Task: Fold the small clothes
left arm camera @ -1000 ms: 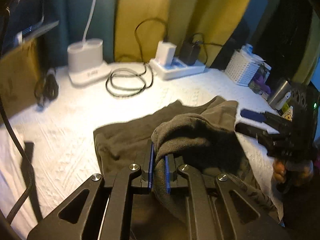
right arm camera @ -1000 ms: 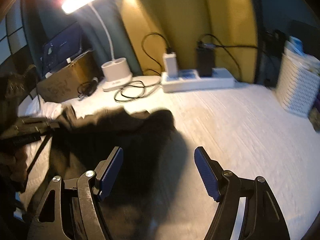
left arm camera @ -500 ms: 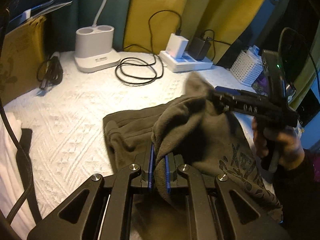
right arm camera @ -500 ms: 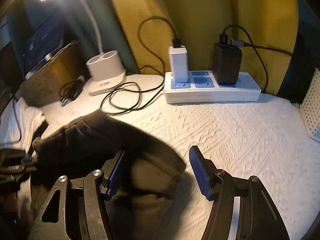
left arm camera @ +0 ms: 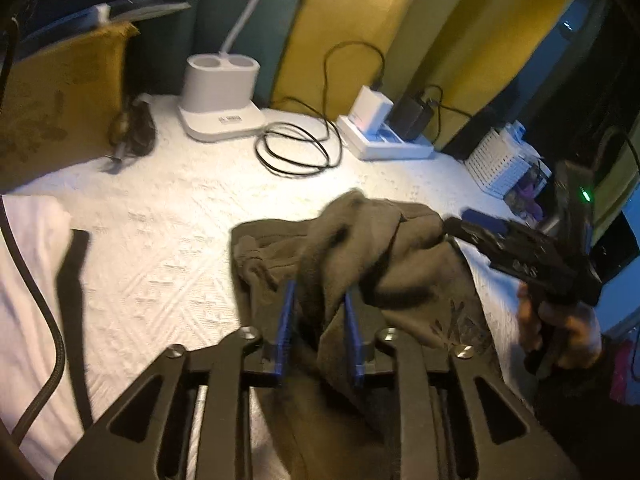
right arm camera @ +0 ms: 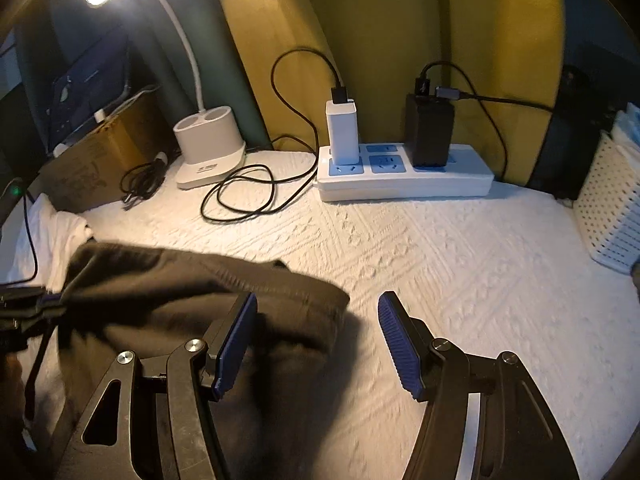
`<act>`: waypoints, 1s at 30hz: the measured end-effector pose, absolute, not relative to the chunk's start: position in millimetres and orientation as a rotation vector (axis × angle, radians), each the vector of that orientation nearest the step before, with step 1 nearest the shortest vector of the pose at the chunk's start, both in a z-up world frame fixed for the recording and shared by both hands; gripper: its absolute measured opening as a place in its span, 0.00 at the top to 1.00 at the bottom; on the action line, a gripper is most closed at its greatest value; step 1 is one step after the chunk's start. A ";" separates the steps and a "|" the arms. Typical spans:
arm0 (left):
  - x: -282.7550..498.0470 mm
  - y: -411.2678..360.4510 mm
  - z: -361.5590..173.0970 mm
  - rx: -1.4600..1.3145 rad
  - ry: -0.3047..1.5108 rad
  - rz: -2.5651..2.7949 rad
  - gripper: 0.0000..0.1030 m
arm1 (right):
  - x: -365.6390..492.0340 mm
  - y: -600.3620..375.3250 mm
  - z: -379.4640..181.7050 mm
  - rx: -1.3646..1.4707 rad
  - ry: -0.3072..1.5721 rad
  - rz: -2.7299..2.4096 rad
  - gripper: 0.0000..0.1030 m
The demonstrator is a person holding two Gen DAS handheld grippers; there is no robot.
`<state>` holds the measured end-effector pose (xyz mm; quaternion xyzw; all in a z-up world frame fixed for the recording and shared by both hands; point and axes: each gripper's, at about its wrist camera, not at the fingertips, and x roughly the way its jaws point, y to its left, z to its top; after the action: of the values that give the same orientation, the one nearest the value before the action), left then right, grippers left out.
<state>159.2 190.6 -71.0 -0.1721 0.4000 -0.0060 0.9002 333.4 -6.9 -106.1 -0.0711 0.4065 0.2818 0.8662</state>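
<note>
A dark olive garment (left arm camera: pixel 360 240) with a printed mark lies bunched on the white textured cover (left arm camera: pixel 168 248). One raised fold runs back between the blue pads of my left gripper (left arm camera: pixel 319 290), whose jaws are opening; the fold sits loosely between them. In the left wrist view my right gripper (left arm camera: pixel 460 220) comes in from the right, held by a hand, with its fingertips at the far end of that fold. In the right wrist view the right gripper (right arm camera: pixel 318 300) stands wide open, and the garment's (right arm camera: pixel 180 288) edge reaches into the gap from the left.
Along the back stand a white lamp base (left arm camera: pixel 220 100), a coiled black cable (left arm camera: pixel 296 152) and a white power strip (left arm camera: pixel 384 144) with chargers. A white perforated basket (left arm camera: pixel 500 168) stands at the right and a cardboard box (left arm camera: pixel 52 100) at the left. A white cloth (left arm camera: pixel 28 280) lies at the near left.
My left jaws, shut on the fold before, have parted. The right gripper has moved in to the raised fold, and the garment's edge has come between its open jaws.
</note>
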 end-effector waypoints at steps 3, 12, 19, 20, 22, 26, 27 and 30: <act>145.9 193.6 -65.5 -0.372 0.797 0.023 0.46 | 315.9 -16.5 -101.8 -0.146 0.848 0.588 0.37; 110.6 143.9 -76.6 -0.299 0.854 -0.078 0.46 | 257.1 -43.2 -98.6 -0.156 0.842 0.576 0.37; 82.8 109.3 -95.7 -0.273 0.891 -0.097 0.46 | 223.4 -54.3 -102.0 -0.157 0.845 0.566 0.37; 79.7 105.5 -97.9 -0.267 0.894 -0.099 0.46 | 218.4 -55.1 -102.2 -0.158 0.845 0.566 0.37; 72.9 98.8 -101.8 -0.253 0.899 -0.097 0.46 | 208.1 -56.5 -102.6 -0.163 0.845 0.566 0.37; 60.7 93.7 -108.2 -0.247 0.897 -0.077 0.46 | 189.7 -59.3 -103.4 -0.170 0.848 0.567 0.37; 58.4 93.7 -110.0 -0.252 0.899 -0.074 0.46 | 184.3 -60.4 -103.9 -0.172 0.847 0.568 0.37; 50.9 92.5 -114.3 -0.266 0.897 -0.072 0.46 | 171.0 -64.0 -107.0 -0.192 0.845 0.545 0.37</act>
<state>50.9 92.5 -114.3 -0.1282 0.4322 -0.0345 0.8920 171.0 -64.0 -107.0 -0.0919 0.4043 0.2608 0.8718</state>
